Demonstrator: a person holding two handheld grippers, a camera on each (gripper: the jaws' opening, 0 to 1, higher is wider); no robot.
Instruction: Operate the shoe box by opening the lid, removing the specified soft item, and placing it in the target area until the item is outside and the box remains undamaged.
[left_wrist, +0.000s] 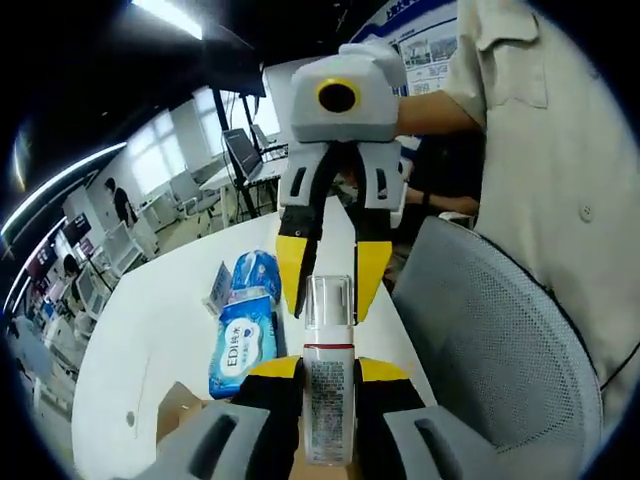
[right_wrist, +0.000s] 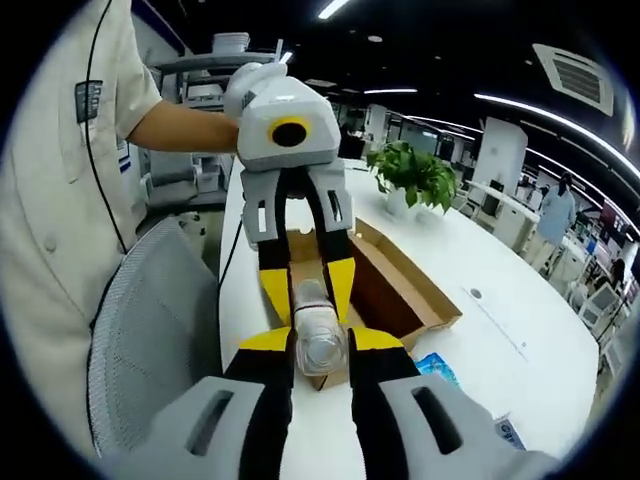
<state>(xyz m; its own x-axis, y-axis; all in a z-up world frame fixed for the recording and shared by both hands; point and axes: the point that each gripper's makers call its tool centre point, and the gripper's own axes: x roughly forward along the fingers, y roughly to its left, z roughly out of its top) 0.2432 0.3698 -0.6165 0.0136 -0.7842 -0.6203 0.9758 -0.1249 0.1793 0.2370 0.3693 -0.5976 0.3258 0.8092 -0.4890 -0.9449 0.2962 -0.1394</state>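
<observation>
Clamped between the yellow-tipped left gripper jaws in the left gripper view: clear plastic bottle with a white printed label and red band, gripped at mid-body, cap end pointing away; closing on that cap from above, the yellow-tipped right gripper, jaws seemingly touching the cap on both sides; probably light, rigid and smooth-walled, so liable to slip or twist; best taken at the labelled waist rather than the slick cap; beyond on the white round table, blue soft tissue packs, squashable and easy to pinch at an edge, lying outside the brown cardboard shoe box, whose corner alone peeks in at lower left, cut off; grey mesh chair back to one side.

Seen from the right gripper view: same bottle end-on, held over the table edge near the box, lid open, interior partly hidden behind the grippers; contents impossible to make out; unclear which item counts as the specified soft one.
</observation>
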